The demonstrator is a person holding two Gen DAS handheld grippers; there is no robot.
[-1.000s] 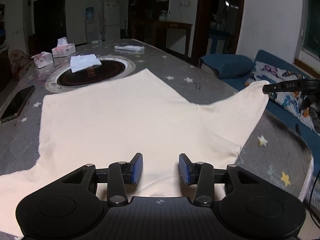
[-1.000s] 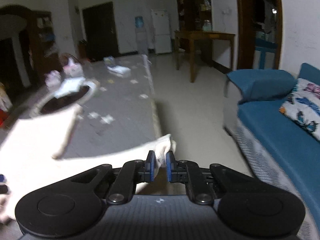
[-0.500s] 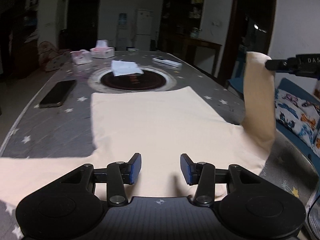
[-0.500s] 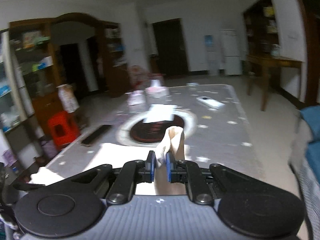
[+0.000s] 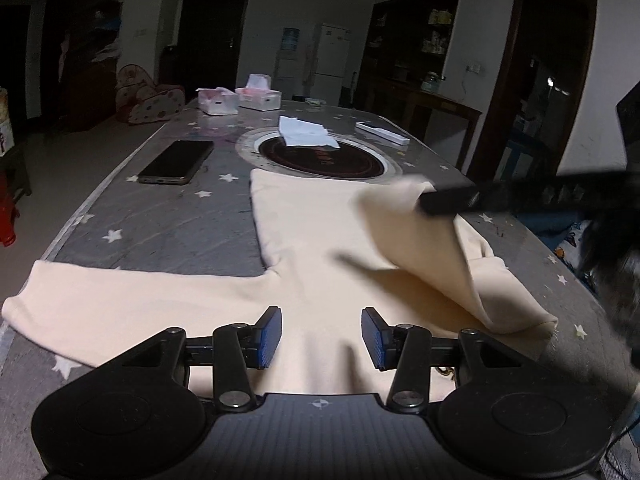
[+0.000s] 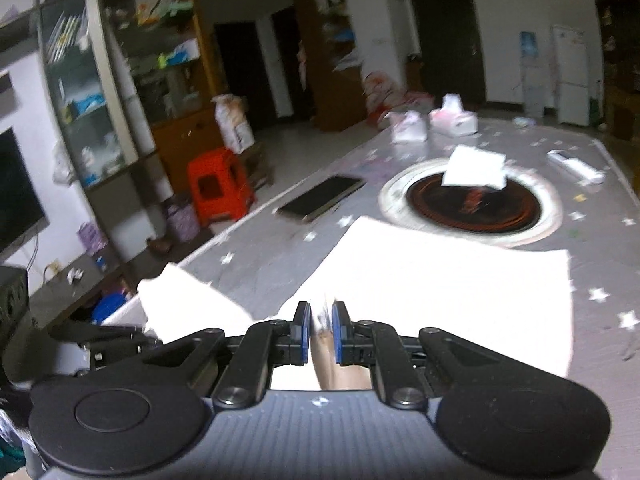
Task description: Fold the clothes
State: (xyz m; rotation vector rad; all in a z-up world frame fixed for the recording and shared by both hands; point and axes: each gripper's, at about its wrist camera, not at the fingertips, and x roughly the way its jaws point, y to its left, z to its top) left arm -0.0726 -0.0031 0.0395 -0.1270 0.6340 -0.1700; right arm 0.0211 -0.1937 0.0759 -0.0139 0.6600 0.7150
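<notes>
Cream shirt (image 5: 320,240), spread flat on the star-print table (image 5: 168,220), near the round burner ring (image 5: 320,156); one sleeve (image 5: 120,300) stretched out flat to the left, the other sleeve (image 5: 420,236) lifted and doubled back over the body. Right gripper (image 6: 319,332) nearly closed, pads pinching the cuff of that raised sleeve; seen from the left wrist as a dark blurred bar crossing above the cloth. Left gripper (image 5: 321,332) wide apart, gripping nothing, poised low over the near edge of the shirt by the collar.

Judged as a sleeve fold in progress. For a clean result: carry the cuff straight across, parallel to the shoulder line, and lay it down inside the body's outline; lower gently so no air pocket or twist stays beneath. Worth pinning the body with the free gripper close to the fold line, to stop the fabric dragging sideways. Release only once the sleeve lies flat.
</notes>
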